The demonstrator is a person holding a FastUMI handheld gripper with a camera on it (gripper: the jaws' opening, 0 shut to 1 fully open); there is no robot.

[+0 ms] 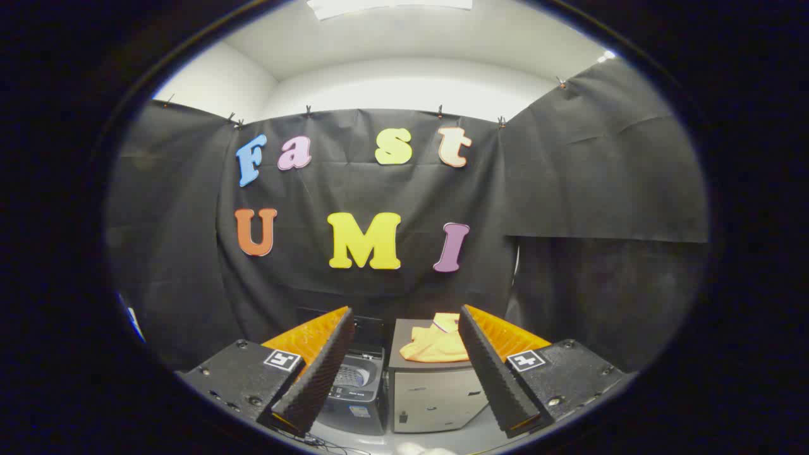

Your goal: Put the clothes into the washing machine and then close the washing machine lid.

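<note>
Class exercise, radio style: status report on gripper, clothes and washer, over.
Gripper open, empty. Orange garment lies on grey box, beyond fingers. Small dark-grey washing machine beside box, lid up. Nothing between.

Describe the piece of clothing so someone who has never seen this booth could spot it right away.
Beyond the open gripper, two small appliances stand side by side before the black cloth wall: a dark washing machine and a pale grey box. The garment lies crumpled on the box's dark top, the only soft, yellow-orange thing there.

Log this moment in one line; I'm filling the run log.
fingers open, empty | orange garment on grey box, beyond fingers | washing machine beside box | grasp not begun
</note>
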